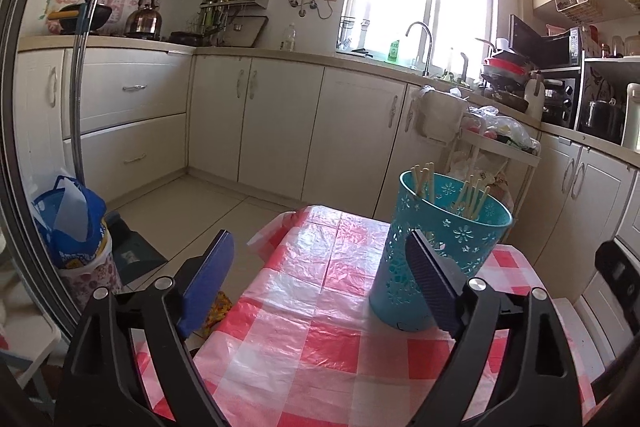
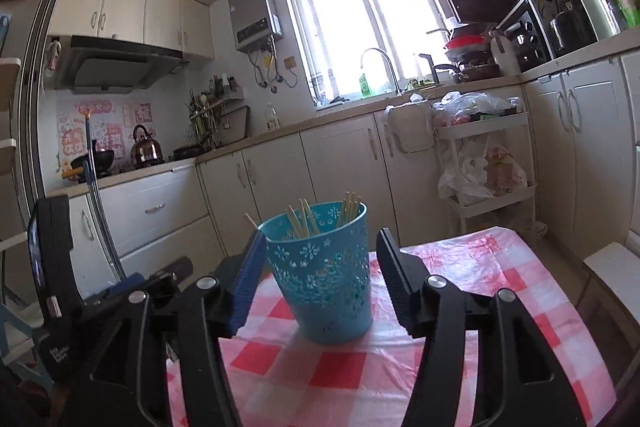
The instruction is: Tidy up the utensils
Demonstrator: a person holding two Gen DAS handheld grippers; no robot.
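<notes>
A teal perforated holder [image 1: 436, 247] stands upright on the red-and-white checked tablecloth [image 1: 304, 327], with several pale wooden chopsticks [image 1: 472, 197] standing in it. My left gripper [image 1: 320, 267] is open and empty, with the holder just beyond its right finger. In the right wrist view the holder [image 2: 324, 275] sits between and just beyond the open fingers of my right gripper [image 2: 320, 267], chopsticks [image 2: 304, 223] sticking out of its top. The right gripper is empty. The left gripper's body [image 2: 132, 291] shows at the left of that view.
A white rolling cart [image 2: 484, 163] with plastic bags stands beyond the table on the right. Cream cabinets and a counter with sink run along the back. A blue bag [image 1: 68, 223] in a bin and a mop handle [image 1: 80, 67] stand on the floor at left.
</notes>
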